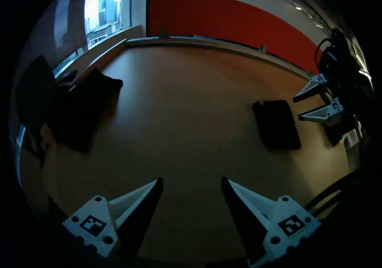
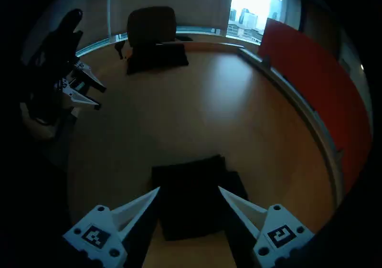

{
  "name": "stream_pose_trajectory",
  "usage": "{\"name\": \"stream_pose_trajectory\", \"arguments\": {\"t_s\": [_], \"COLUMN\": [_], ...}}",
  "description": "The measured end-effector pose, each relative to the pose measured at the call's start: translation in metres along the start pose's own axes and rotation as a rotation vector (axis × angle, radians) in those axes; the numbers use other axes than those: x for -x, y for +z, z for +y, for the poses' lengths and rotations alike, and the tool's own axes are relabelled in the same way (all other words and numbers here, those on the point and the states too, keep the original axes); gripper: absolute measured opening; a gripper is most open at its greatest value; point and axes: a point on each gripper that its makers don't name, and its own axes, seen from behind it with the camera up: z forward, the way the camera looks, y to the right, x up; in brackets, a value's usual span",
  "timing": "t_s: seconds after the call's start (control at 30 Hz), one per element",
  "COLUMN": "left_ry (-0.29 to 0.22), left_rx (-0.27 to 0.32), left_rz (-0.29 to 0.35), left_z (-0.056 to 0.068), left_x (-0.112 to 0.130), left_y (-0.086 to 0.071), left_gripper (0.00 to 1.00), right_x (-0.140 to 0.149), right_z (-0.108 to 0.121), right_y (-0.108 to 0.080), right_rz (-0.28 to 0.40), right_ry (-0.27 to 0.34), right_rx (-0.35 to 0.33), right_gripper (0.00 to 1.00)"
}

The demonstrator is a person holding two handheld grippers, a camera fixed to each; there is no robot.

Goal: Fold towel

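Towel: dark, lying flat as a compact rectangle on the wooden tabletop, just ahead of the right hand-held gripper.

Right hand-held gripper: fingers spread apart, nothing clamped between them. In the right gripper view the two white fingers frame the near half of the towel. Whether they touch the cloth: cannot tell.

Left hand-held gripper: fingers also spread wide, nothing held. Bare tabletop shows between and beyond them. In the left gripper view the towel sits well apart from this gripper, off to the right. The right hand-held gripper is just beside the towel's right edge there, with its tips pointing left.

In the right gripper view the left hand-held gripper appears far off at the left edge, over the tabletop, with its tips pointing right. The shape behind it is too dim to make out.

Farther out: a second dark cloth lies at the far end of the tabletop, well apart from the towel. A dark chair stands just behind it. A red wall panel runs along one long side of the tabletop. A bright window with city buildings is beyond the far corner.
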Motion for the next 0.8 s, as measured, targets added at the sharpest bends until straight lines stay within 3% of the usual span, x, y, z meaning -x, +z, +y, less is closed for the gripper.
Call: {"name": "stream_pose_trajectory", "arguments": {"t_s": [0.37,0.8], "left_ry": [-0.002,0.011], "left_rx": [-0.002,0.009], "left_rz": [0.003,0.001], "left_z": [-0.002,0.004], "left_x": [-0.002,-0.003], "left_y": [0.0,0.002], "left_gripper": [0.89,0.89], "right_x": [0.005,0.034], "right_z": [0.001,-0.005], "right_y": [-0.005,-0.012], "right_rz": [0.003,-0.017], "right_ry": [0.018,0.077], "right_rx": [0.015,0.049], "right_gripper": [0.74,0.74]}}
